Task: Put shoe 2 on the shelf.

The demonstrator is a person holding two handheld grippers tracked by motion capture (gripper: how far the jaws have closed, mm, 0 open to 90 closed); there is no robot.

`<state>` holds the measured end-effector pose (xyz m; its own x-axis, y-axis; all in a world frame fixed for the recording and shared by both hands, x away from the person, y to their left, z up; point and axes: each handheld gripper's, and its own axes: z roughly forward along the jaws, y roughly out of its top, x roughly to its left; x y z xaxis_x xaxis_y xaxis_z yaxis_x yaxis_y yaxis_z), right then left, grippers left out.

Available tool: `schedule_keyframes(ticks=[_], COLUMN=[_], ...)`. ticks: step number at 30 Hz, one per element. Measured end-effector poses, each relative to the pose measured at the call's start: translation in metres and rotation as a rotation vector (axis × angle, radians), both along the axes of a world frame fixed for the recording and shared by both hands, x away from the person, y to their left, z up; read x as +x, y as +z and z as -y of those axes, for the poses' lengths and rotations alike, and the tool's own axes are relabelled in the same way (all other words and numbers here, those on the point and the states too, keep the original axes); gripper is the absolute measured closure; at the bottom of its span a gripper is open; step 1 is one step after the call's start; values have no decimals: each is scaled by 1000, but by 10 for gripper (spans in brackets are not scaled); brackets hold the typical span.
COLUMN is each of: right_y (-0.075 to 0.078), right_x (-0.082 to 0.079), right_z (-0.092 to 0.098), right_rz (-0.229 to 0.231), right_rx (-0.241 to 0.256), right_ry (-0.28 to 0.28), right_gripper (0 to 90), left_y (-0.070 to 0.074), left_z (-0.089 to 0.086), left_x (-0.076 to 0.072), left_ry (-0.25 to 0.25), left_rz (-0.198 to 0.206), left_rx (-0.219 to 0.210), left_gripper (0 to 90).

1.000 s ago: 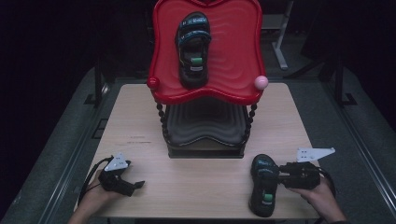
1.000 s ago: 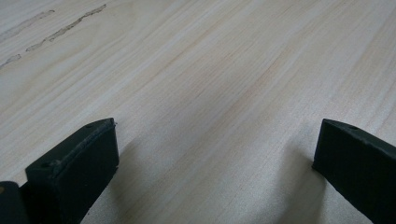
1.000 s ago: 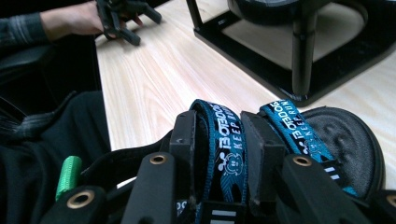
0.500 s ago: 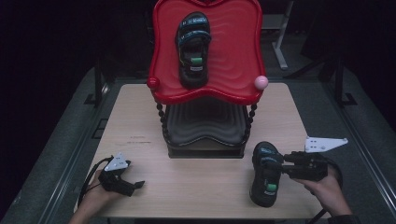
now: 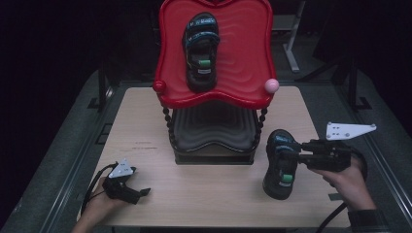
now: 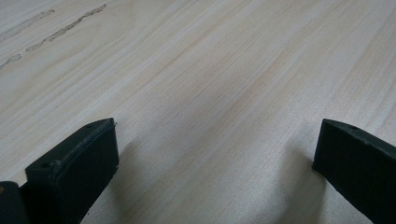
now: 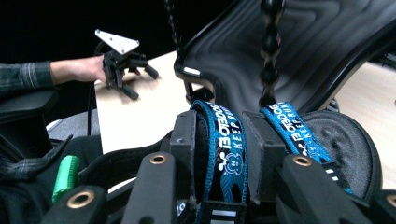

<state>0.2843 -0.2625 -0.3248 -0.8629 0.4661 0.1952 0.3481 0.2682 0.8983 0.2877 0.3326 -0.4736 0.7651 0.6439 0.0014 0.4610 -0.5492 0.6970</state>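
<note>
- The right tool (image 5: 297,158) is clamped on a blue strap of the black sandal (image 5: 280,164); in the right gripper view its two jaws pinch the strap from either side, a grip that probably suits a soft shoe better than squeezing the sole.
- That sandal sits at about 4 o'clock on the table (image 5: 145,121), toe toward the stand, heel toward the person. Whether it rests on the wood or hangs just above it cannot be told.
- A two-tier stand (image 5: 214,141) occupies the middle of the table, toward 12 o'clock. Its red upper tray (image 5: 248,58) already carries a matching sandal (image 5: 201,51), lying lengthwise near the centre of the tray.
- The black lower tray (image 5: 214,131) looks bare, and the held sandal lies just beside its right edge, so the likely aim is to shelve this second shoe, either next to its mate or below it.
- The left tool (image 5: 138,193) rests at about 7 o'clock, well apart from the stand, jaws spread wide with nothing but bare wood between them; parked there, it seems to keep out of the working hand's way.
- Beaded posts join the trays, so any approach to the lower tray would have to pass between them.
</note>
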Motion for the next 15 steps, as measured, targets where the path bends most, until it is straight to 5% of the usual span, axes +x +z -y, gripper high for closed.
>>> schedule_keyframes(ticks=[15], right_y=[64], right_x=[14], right_z=[6], right_rz=[86], right_rx=[25], right_ry=[-18], right_gripper=[672], left_y=[0], left_z=[0], left_x=[0], left_ry=[2], left_rz=[0], left_rx=[-2], left_gripper=[0])
